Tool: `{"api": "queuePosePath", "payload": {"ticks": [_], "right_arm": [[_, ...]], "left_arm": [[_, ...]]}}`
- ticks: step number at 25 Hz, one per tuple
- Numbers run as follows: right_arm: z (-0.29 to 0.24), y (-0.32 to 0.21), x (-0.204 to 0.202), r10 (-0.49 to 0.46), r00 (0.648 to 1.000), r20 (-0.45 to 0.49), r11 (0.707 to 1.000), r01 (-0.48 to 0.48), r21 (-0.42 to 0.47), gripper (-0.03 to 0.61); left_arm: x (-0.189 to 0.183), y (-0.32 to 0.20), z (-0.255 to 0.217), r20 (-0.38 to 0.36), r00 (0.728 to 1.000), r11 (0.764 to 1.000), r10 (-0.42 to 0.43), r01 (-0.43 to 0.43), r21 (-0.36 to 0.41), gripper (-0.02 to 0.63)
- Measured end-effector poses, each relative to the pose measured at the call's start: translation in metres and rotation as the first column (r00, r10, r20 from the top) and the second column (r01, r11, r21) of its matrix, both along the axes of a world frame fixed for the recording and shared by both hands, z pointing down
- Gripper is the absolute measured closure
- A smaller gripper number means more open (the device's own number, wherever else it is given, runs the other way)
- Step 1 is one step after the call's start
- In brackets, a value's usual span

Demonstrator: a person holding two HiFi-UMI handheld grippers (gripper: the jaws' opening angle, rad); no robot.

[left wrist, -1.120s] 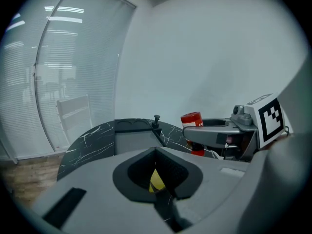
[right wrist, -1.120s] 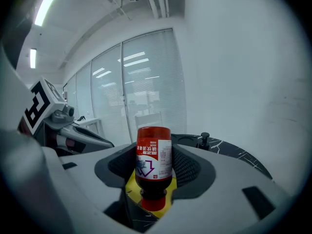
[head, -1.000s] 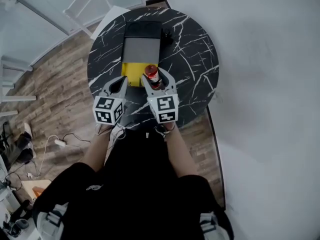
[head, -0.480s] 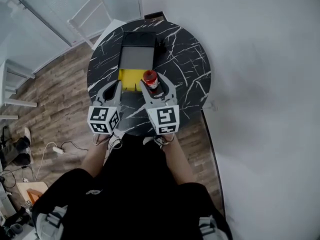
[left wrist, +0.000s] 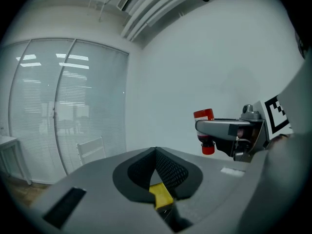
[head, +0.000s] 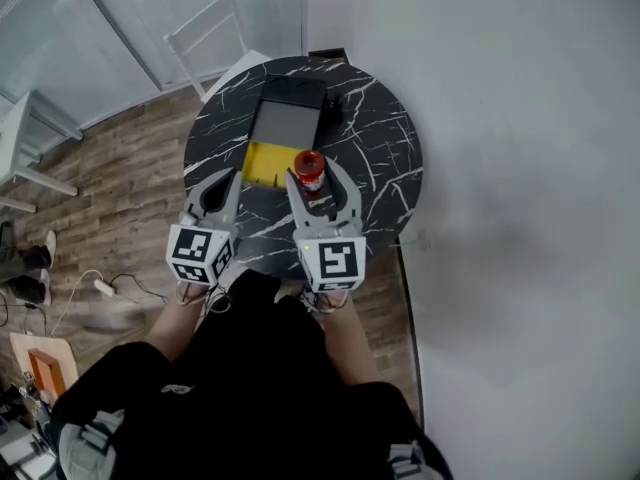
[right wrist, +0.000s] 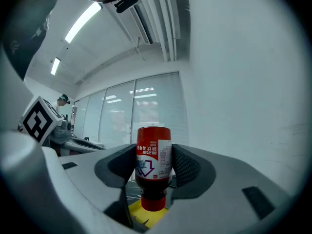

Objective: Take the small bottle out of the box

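My right gripper (head: 311, 176) is shut on the small bottle (head: 309, 165), which has a red and white label. It is held above the round black marble table (head: 385, 158), just right of the box's yellow part (head: 262, 164). In the right gripper view the bottle (right wrist: 153, 162) sits between the pads with its red cap pointing down and the yellow box (right wrist: 146, 217) below. The box (head: 285, 123) lies open, grey and black further back. My left gripper (head: 226, 176) hangs shut and empty left of the box. In the left gripper view its jaws (left wrist: 156, 152) meet, and the bottle (left wrist: 204, 116) shows at right.
A small black thing (head: 336, 109) lies on the table beside the box's far end. A white chair (head: 205, 30) stands behind the table and a white wall (head: 520, 168) runs along the right. Wood floor with a cable (head: 100, 286) lies at left.
Both grippers have drawn back a little toward me. The right one carries the bottle away from the box's yellow part. The left stays shut and empty.
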State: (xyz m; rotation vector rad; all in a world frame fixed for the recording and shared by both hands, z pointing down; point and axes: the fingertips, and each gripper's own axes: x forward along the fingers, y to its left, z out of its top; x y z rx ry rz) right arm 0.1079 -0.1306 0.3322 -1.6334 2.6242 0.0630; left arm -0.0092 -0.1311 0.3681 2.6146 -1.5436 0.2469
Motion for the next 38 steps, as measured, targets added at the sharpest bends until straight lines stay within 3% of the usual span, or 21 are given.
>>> {"api": "queuePosePath", "payload": {"ticks": [8, 17, 38], "right_arm": [[-0.014, 0.028, 0.005, -0.017, 1.0, 0.013, 0.998, 0.016, 0.057, 0.365], [-0.032, 0.045, 0.009, -0.02, 1.0, 0.023, 0.994, 0.018, 0.109, 0.365], [-0.037, 0.055, 0.022, 0.003, 0.999, 0.042, 0.991, -0.009, 0.135, 0.365]], "left_arm": [[-0.003, 0.029, -0.012, -0.017, 0.999, 0.998, -0.046, 0.047, 0.052, 0.615], [0.015, 0.039, -0.033, -0.009, 1.0, 0.993, -0.014, 0.014, 0.119, 0.615], [0.023, 0.04, -0.04, -0.027, 1.0, 0.991, -0.004, 0.007, 0.134, 0.615]]}}
